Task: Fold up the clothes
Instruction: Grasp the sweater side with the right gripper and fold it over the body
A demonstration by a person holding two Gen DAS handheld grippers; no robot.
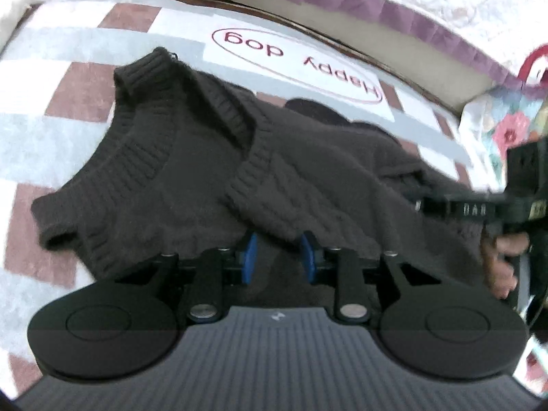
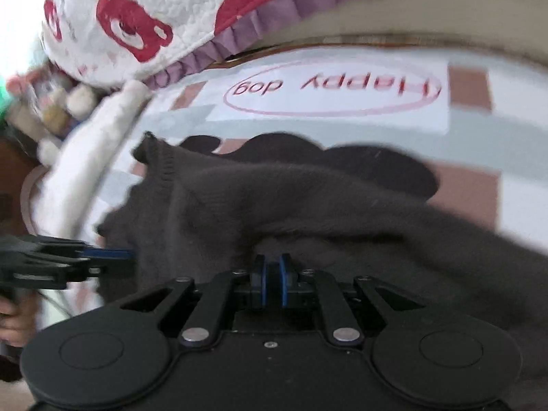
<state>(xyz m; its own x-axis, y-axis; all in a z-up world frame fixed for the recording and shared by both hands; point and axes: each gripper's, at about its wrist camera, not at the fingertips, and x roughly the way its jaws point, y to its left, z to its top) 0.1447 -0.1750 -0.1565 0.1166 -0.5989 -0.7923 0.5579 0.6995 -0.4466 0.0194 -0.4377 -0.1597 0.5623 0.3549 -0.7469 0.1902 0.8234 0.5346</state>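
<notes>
A dark brown knitted sweater lies crumpled on a checked mat printed "Happy dog", its ribbed collar to the left. My left gripper sits at the sweater's near edge, blue pads a little apart with a thick fold bunched between them. The right wrist view shows the same gripper reaching into the sweater from the left. My right gripper has its pads nearly together, pinching cloth that rises toward them. From the left wrist view, the right gripper enters at the right, held by a hand.
A white quilt with red bears and a purple frill hangs over a bed edge behind the mat. A white plush item and small stuffed toys lie at the mat's left. A floral bag stands at the right.
</notes>
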